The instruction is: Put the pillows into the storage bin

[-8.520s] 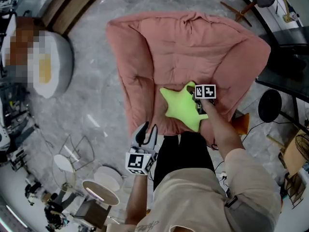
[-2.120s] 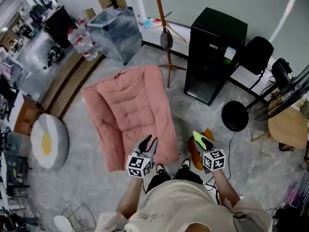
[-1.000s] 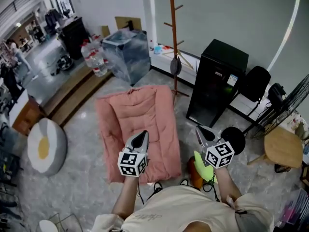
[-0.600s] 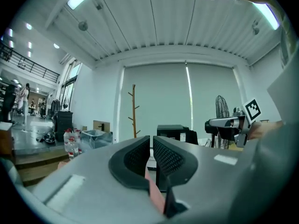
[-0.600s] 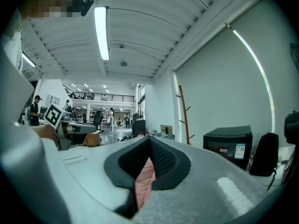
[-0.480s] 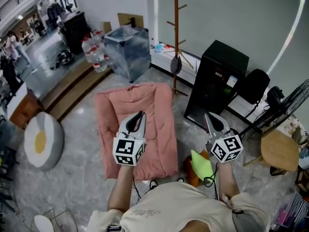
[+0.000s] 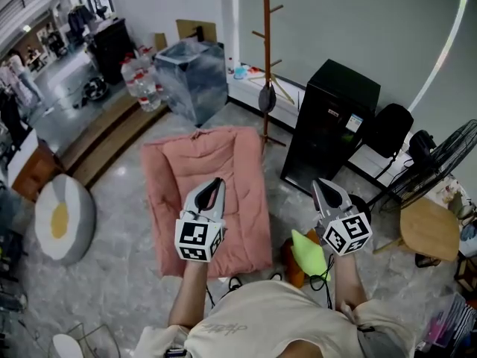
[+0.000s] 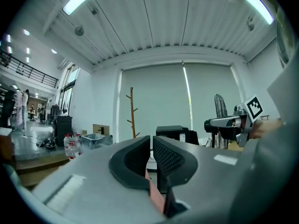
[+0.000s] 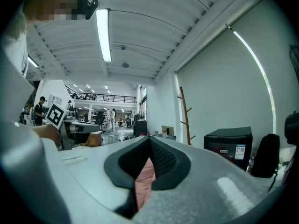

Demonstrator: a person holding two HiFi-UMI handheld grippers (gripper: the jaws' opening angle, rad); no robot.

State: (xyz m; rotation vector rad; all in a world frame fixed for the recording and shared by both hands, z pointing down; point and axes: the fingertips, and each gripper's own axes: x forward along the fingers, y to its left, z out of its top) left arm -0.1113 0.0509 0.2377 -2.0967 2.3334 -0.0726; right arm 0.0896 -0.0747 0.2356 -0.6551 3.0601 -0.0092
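Pink quilted mat (image 7: pixel 186 162) covers the floor under and ahead of the left gripper (image 7: pixel 216 183), which the person holds out level. Its jaws have just been closing a little and now stand a thin slit apart with nothing between them. The right gripper (image 7: pixel 322 185) is held level beside it, well apart, with its jaws pressed tip to tip and empty.

Below the right gripper, just behind its marker cube, a lime-green pillow (image 7: pixel 307 252) rests on an orange bin (image 7: pixel 288 259) by the person's feet. I cannot tell how far down into the bin it sits.

Each gripper's cube carries black-and-white square markers, which are patterns rather than words. Straight ahead of the right gripper stands a black cabinet (image 7: pixel 328 136) with a small pale label (image 7: pixel 352 123) on its front. The print on it is too small to read.

A wooden coat stand (image 7: pixel 266 36) rises between the two grippers, further off. Beyond the left gripper sit a grey wrapped box (image 7: pixel 192 77) and some water bottles (image 7: pixel 138 77), their labels unreadable. Some print shows on the person's shirt (image 7: pixel 253 319), but I cannot make it out.
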